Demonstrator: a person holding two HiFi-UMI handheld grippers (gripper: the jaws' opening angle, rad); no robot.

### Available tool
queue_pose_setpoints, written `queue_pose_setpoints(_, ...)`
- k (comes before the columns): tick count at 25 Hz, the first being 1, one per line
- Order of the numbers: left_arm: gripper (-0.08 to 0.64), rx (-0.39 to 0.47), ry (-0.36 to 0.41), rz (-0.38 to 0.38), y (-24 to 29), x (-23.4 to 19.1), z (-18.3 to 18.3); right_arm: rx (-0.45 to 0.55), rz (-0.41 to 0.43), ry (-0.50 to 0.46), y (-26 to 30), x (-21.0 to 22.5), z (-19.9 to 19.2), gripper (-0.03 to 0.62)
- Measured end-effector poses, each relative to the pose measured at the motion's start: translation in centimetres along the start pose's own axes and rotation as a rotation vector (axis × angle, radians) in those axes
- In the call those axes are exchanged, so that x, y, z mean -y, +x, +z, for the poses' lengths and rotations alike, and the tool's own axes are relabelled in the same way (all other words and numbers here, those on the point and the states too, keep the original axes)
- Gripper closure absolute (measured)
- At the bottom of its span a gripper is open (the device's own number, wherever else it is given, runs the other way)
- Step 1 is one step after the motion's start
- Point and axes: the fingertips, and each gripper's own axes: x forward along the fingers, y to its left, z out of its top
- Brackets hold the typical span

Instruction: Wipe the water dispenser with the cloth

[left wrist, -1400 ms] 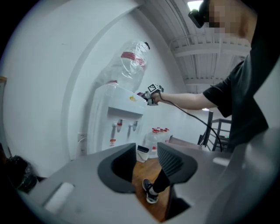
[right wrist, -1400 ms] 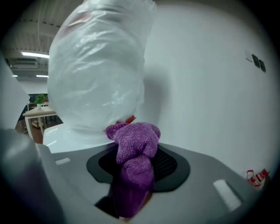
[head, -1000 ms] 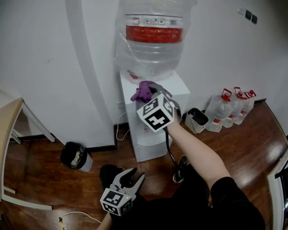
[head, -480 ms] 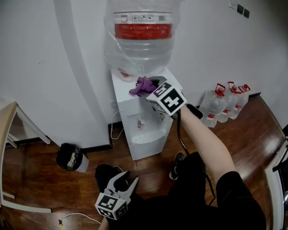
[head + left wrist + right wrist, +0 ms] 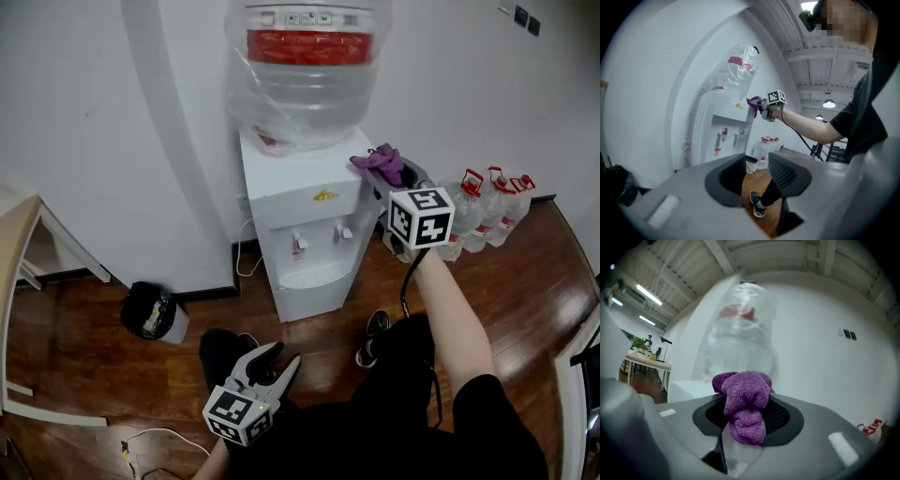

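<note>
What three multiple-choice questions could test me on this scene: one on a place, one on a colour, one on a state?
1. Where is the black bin? A) on the floor, left of the water dispenser in the head view; B) on top of the dispenser; C) on a chair.
2. What colour is the cloth? A) yellow; B) purple; C) white.
3. How do the left gripper's jaws stand? A) shut on the cloth; B) apart, empty; C) shut on a cup.
Answers: 1 A, it stands on the wood floor beside the dispenser; 2 B, purple in the right gripper's jaws; 3 B, only floor shows between them.
</note>
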Motion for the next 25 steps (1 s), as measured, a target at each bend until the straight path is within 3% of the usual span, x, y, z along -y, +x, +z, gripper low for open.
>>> queue_pose_setpoints(2,0.387,-0.01,-0.006,0.007,0.2,-0.1,0.2,0.132,-0.014,-0.074,-1.1,-6.2,1.2,0.408)
queue_pose_setpoints(4,0.387,-0.003,0.001,0.008,0.2,0.0,0.7,0.202,0.015,-0.15,-0.8,-12.8,1.2,0.408)
queue_pose_setpoints(7,0.387,0.0,0.015,0.016,-0.2,0.2,0.9,0.24,0.159,-0.261,0.6,-23.0,1.1,0.408)
queue_pose_setpoints(10,0.387,-0.007,0.012,0.044,-0.9,0.0,0.7,0.272,0.212,-0.333,1.0,-27.1,1.4,0.408)
queue_pose_setpoints(12,0.387,-0.011,-0.003,0.063,-1.4,-0.3,0.8,0.287,0.184,-0.312,0.8,-25.2,1.0,0.408)
queue_pose_setpoints(15,0.387,-0.012,-0.011,0.062,-1.5,-0.8,0.3,0.287,0.096,-0.242,-0.4,-17.9,-0.9,0.408)
queue_pose_setpoints(21,0.387,-0.022,-0.008,-0.007,-0.4,-0.5,-1.2,0.073,-0.251,-0.144,-3.3,1.7,-7.4,0.408)
queue_pose_setpoints(23,0.387,-0.034,-0.014,-0.015,0.0,0.1,-1.0,0.032,-0.28,-0.136,-3.4,2.8,-8.1,0.408)
queue_pose_setpoints(25,0.387,-0.043,-0.014,-0.018,0.2,0.7,-0.8,0.048,-0.23,-0.151,-2.9,-0.6,-7.3,0.408)
